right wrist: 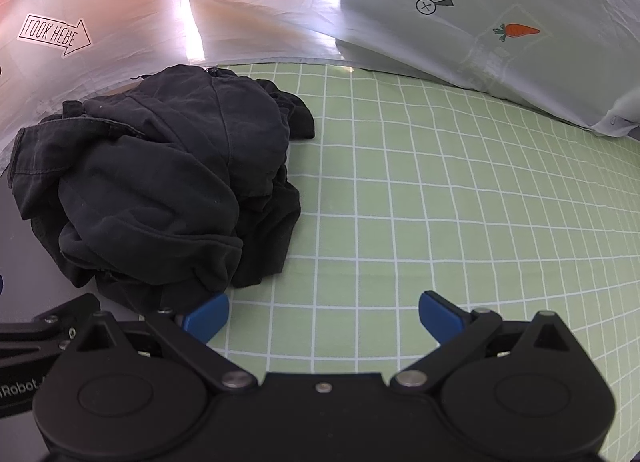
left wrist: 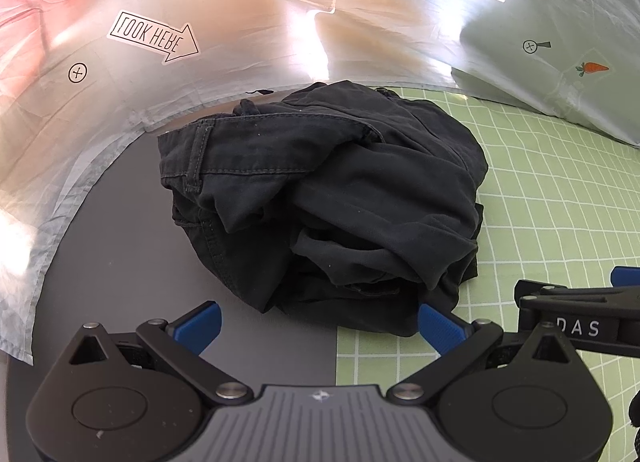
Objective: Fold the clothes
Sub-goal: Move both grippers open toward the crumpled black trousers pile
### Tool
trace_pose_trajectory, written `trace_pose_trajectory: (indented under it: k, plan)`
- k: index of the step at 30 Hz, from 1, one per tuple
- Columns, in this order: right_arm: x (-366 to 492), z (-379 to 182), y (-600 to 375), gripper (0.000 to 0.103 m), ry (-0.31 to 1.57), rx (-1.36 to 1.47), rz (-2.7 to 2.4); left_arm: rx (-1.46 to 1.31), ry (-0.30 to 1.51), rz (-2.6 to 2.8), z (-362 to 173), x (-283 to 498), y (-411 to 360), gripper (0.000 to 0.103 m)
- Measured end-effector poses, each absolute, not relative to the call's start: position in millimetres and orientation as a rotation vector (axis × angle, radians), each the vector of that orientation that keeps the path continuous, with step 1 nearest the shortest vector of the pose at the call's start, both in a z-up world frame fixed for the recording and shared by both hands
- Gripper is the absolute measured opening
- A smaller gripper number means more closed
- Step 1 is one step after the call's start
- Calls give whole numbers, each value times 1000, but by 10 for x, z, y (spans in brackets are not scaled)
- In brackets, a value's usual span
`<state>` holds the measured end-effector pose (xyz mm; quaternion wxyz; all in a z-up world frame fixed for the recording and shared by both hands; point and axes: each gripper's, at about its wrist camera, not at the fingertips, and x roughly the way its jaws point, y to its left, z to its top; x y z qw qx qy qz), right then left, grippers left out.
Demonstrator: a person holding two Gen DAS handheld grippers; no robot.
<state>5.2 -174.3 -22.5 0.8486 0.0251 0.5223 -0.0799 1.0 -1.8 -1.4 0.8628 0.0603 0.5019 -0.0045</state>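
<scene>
Nearest in the left wrist view, the left gripper has its blue fingers spread wide with nothing between them; its body is cut off by the lower edge of the picture. At about 3 o'clock from it, part of the right gripper reaches in from the picture's edge, only its black linkage and a bit of blue pad showing, so its fingers cannot be judged from here. The right wrist view settles it: the right gripper also has its fingers far apart and empty, tilted steeply down over the green grid mat. The left-hand blue pad sits just beside the near hem of the cloth; whether it touches is hard to tell.

Farther out, at 12 o'clock from the left gripper and about 10 o'clock from the right one, lies the black garment, a crumpled heap with a stitched waistband and belt loop on top. It lies across the seam between the grey surface and the mat. Its folds hide most of its shape, and what lies under it cannot be seen.

Farthest, a shiny silver sheet curves round behind, bearing a mirrored arrow sticker and a carrot sticker; glare washes out much of it.
</scene>
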Motion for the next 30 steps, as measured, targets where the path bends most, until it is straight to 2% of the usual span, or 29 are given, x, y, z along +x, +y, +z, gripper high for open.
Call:
trace_pose_trajectory:
  k: [30]
  plan:
    - [60, -265, -1760, 102, 1110, 48, -189, 105, 1069, -5, -76, 28, 56, 103]
